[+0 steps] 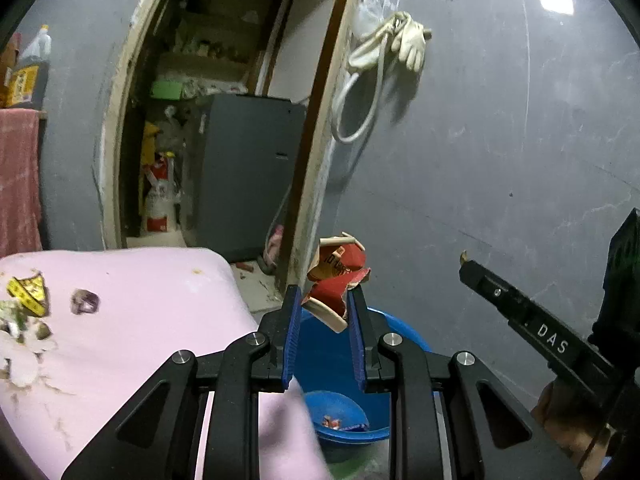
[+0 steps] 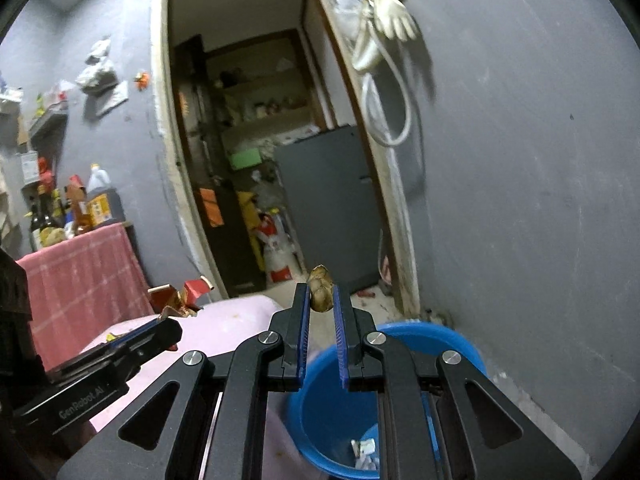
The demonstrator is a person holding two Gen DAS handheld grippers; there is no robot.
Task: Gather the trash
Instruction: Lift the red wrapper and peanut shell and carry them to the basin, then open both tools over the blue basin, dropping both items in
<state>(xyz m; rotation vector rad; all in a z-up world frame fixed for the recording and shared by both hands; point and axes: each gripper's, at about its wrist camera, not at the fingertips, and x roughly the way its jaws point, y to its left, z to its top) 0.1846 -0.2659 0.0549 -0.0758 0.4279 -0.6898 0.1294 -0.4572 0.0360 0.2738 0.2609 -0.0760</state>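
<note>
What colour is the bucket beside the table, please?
The bucket is blue; it shows best in the right wrist view.

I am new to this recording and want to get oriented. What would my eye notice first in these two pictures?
Each tool holds trash above the blue bucket beside the pink-covered table: the left tool clamps a crumpled red paper cup, the right tool a small brown scrap. On the grey wall by the doorway hang white gloves.
</note>
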